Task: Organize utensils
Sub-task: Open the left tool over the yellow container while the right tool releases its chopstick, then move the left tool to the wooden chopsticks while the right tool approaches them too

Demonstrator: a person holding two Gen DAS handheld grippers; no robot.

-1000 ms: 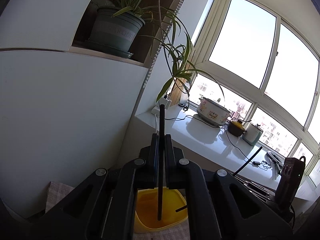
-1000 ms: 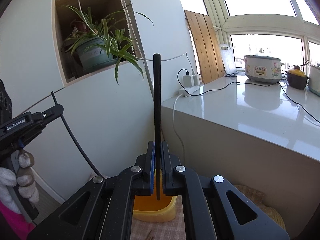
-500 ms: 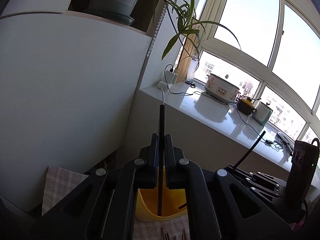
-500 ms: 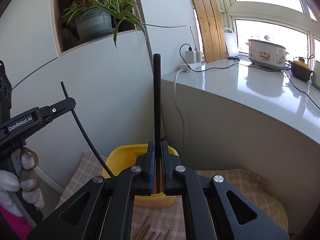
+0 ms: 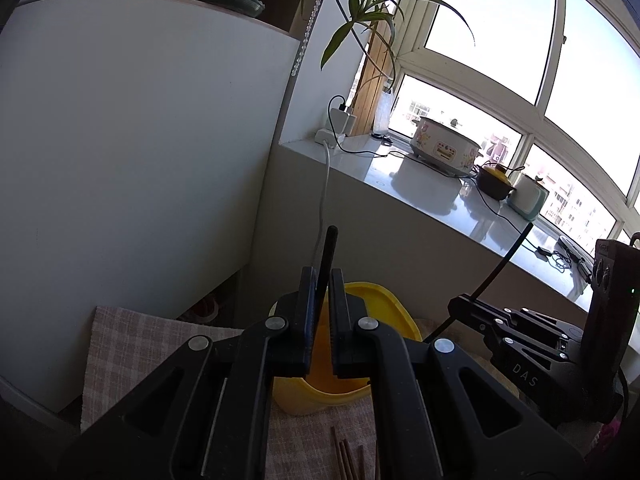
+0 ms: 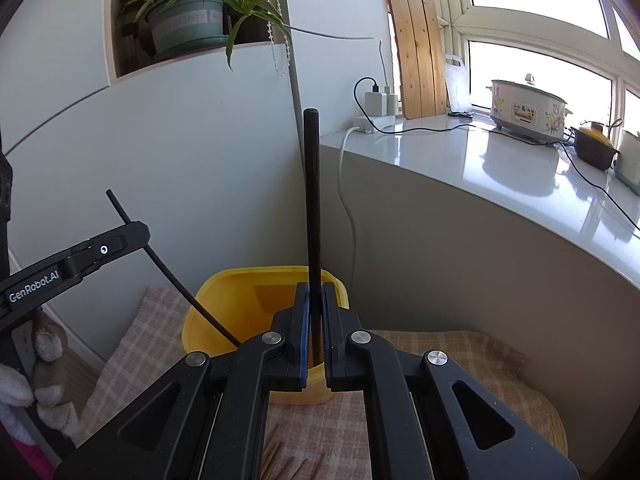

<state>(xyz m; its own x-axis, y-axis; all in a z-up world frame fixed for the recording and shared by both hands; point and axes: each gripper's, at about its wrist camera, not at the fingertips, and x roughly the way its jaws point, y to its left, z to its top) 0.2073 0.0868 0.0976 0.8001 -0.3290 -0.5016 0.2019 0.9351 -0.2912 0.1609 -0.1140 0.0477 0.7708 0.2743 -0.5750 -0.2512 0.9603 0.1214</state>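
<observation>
Two black chopsticks poised over the yellow bin, and either could miss.

Your left tool (image 5: 321, 320) stands slightly spread, its chopstick (image 5: 326, 260) leaning loose against one finger; your right tool (image 6: 315, 332) pinches its chopstick (image 6: 311, 200) upright above the yellow container (image 6: 224, 316) on the checked cloth (image 6: 132, 344). If you tilt the left, that stick may slide out and drop beside the wooden sticks (image 5: 344, 456).

Two grippers: left (image 5: 321, 316), right (image 6: 315, 320). Two black chopsticks: one (image 5: 325, 264), other (image 6: 311, 200). One yellow bin (image 6: 212, 308). One plant (image 6: 188, 20). One cooker (image 6: 528, 108). Several wooden sticks (image 5: 346, 458), count unclear.
</observation>
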